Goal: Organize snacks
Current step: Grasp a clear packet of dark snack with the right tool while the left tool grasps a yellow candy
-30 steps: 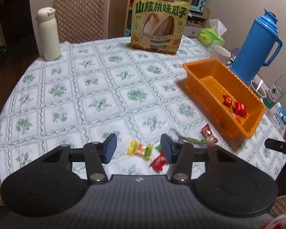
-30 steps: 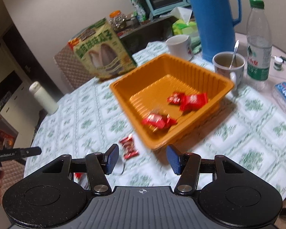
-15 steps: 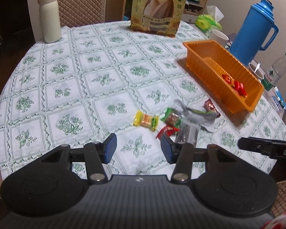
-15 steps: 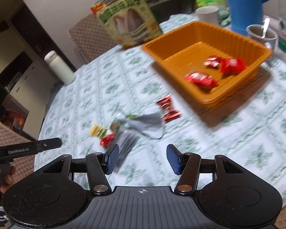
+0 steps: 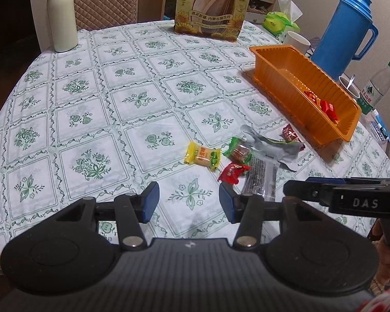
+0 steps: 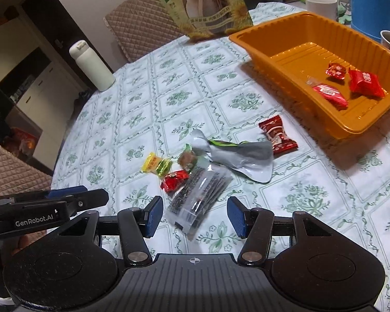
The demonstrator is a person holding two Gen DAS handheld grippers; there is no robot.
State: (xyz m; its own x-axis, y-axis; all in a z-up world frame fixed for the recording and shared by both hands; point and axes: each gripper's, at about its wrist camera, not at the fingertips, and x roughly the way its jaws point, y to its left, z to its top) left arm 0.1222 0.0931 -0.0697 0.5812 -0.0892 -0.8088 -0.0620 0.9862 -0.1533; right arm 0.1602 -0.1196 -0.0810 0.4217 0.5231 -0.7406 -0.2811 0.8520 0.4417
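Left wrist view, left gripper (image 5: 189, 201): I hold it above the tablecloth (image 5: 96, 109), jaws apart, nothing between them.
Left wrist view, loose snacks: yellow candy (image 5: 202, 155), green-wrapped candy (image 5: 238, 152) and small red candy (image 5: 232, 173) lie close together just ahead of my fingers.
Left wrist view, orange tray (image 5: 280, 61): well to the right, red sweets already in its far end.
Right wrist view, right gripper (image 6: 194, 215): jaws apart and empty, straddling the near end of the clear packet (image 6: 200, 200).
Right wrist view, clear packet: flat on the cloth, dark contents inside; I judge it light, limp and slippery, best pinched across its narrow width near the middle.
Right wrist view, silver wrapper (image 6: 243, 158): looks torn open and crumpled, flimsy, touching the packet's far end.
Right wrist view, dark red candy (image 6: 278, 135): alone, between the wrapper and the tray; small and firm, I would grip its body, not the twisted ends.
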